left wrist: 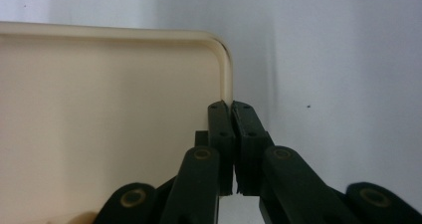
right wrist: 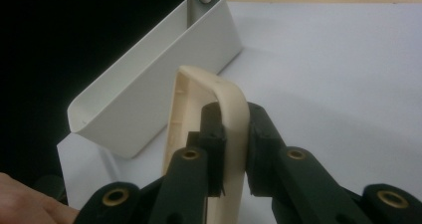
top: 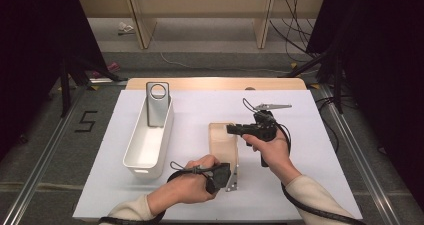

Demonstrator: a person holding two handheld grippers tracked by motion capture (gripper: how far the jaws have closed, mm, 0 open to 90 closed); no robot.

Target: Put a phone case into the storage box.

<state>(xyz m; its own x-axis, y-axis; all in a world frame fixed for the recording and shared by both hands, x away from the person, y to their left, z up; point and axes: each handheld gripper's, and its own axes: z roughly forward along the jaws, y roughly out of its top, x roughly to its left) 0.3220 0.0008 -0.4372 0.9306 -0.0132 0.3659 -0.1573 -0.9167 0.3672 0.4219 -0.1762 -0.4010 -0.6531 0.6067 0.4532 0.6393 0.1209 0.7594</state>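
Table (top: 310, 135): white top, seen from above; a bare wooden strip is seen along its far edge.

Cream box (top: 222, 140): set near the table's centre, slightly toward 5 o'clock, long axis running 12 to 6. It is open-topped with rounded corners. It is held at two places on its rim.

Left gripper (top: 231, 177): placed at the box's 6 o'clock end, at the near right corner. In the left gripper view the jaws are seen closed tight on the thin wall of the cream box (left wrist: 99, 119) just below the rounded corner, one jaw inside, one outside.

Right gripper (top: 231, 129): placed at the box's 3 o'clock side, near the far end, pointing toward 9 o'clock. In the right gripper view the wall of the cream box (right wrist: 234, 134) is seen clamped between the two jaws, both pads pressed against it.

White bin (top: 150, 140): a long bin at 9 o'clock of the cream box, well apart from it, parallel to it. In the right gripper view the white bin (right wrist: 149, 94) is seen beyond the clamped wall.

Grey plate (top: 157, 105): stood upright against the bin's 12 o'clock end, with a round hole near its top.

Left hand (top: 187, 185): wrapped round the left gripper's body.

Right hand (top: 272, 150): wrapped round the right gripper's handle.
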